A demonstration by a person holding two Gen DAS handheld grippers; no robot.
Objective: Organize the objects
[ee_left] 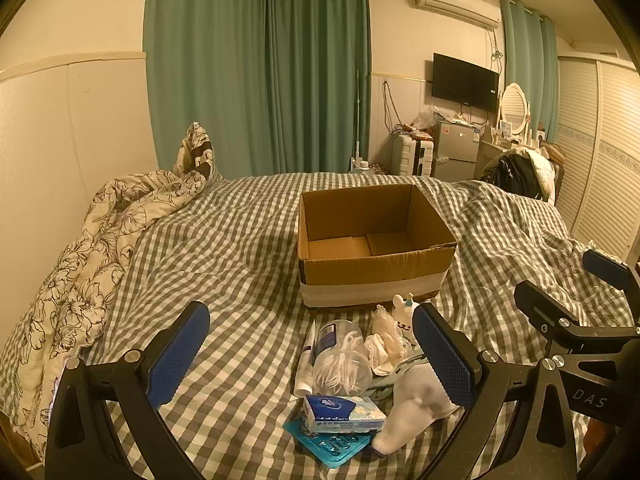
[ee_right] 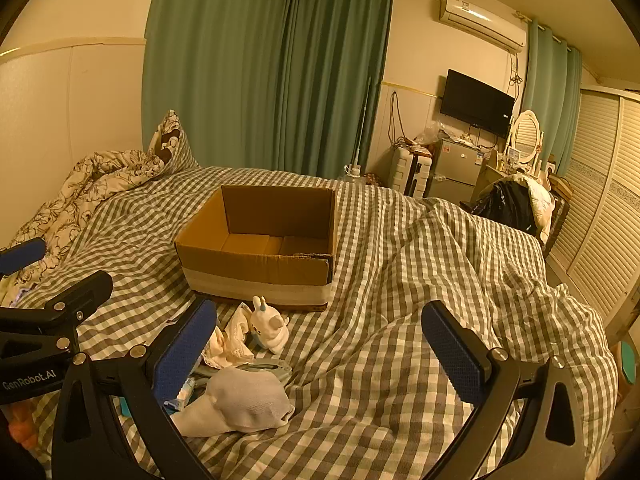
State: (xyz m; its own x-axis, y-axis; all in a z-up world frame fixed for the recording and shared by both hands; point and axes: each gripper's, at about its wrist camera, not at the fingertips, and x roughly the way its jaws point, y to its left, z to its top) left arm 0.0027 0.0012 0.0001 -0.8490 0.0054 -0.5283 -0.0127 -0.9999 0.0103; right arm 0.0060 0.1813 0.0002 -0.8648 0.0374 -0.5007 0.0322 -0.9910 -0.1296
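- Left wrist view: your left gripper (ee_left: 312, 364) hangs over the pile with its blue pads spread wide and nothing between them. I'd judge no item is packed yet, so you are at the very first pick.
- The one box (ee_left: 374, 246) sits on the bed (ee_left: 224, 248) at 12 o'clock from the pile, just beyond it, open-topped, and its visible floor is bare.
- Count in this view: one clear jar (ee_left: 340, 360) of white bits, one tissue pack (ee_left: 344, 414) at 6 o'clock from the jar, one teal blister card (ee_left: 330, 446) under the pack, one white tube (ee_left: 306, 364) at the jar's 9 o'clock, one white sock (ee_left: 416, 408) at 4 o'clock, one rabbit toy (ee_left: 404, 312) at 1 o'clock near the box, and a bundle of lace cloth (ee_left: 384, 340) between jar and toy. Something pale blue lies under the jar; you cannot tell what.
- Your right gripper (ee_left: 560, 284) shows at 3 o'clock, fingers parted, holding nothing.
- Right wrist view: your right gripper (ee_right: 320, 348) is also spread wide and empty, aimed at bare checked cover to the right of the pile.
- From here you see one box (ee_right: 260, 240) at 11 o'clock, one rabbit toy (ee_right: 270, 326), one sock (ee_right: 240, 404), and the lace cloth (ee_right: 232, 338); the rest hides behind the left finger.
- Next move, as I judge it: lower one gripper over a single item at the pile's edge, close on it cleanly, then carry it toward 12 o'clock into the box.
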